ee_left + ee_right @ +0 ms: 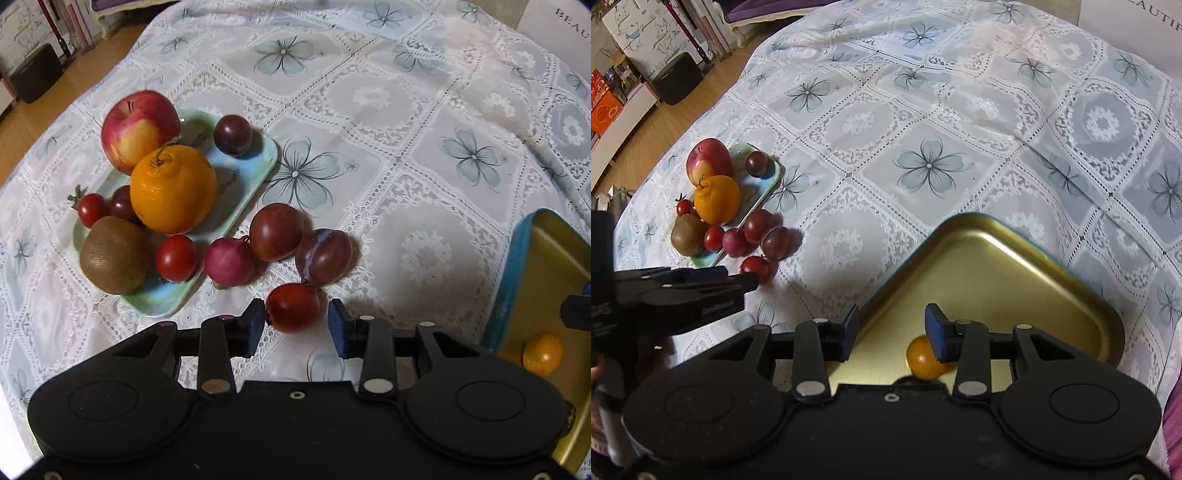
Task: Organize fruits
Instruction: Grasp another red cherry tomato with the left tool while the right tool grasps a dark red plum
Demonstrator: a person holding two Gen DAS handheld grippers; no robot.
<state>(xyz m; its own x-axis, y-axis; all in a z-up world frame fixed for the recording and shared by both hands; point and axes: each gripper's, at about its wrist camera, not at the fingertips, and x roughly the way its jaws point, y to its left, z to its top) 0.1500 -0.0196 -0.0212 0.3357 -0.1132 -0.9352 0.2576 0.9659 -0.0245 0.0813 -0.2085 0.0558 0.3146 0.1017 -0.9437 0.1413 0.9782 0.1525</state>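
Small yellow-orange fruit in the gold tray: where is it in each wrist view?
Left wrist: small yellow-orange fruit at lower right, in the gold tray near the picture's edge.
Right wrist: same fruit at lower centre, just behind the right gripper, partly hidden by one blue pad.
Shared landmark: the orange on the green plate.

White board or sheet [561, 33] in upper right corner of left wrist view: dark capital letters "BEAU", cut by frame edge. Same white sheet [1134, 29] in upper right corner of right wrist view: letters "EAUTIF", first letter before them cut at top edge, last ones cut at right edge. Left gripper body [713, 308] at left side of right wrist view: small embossed marking, too blurred to read. Boxes at upper left: prints only, not readable.
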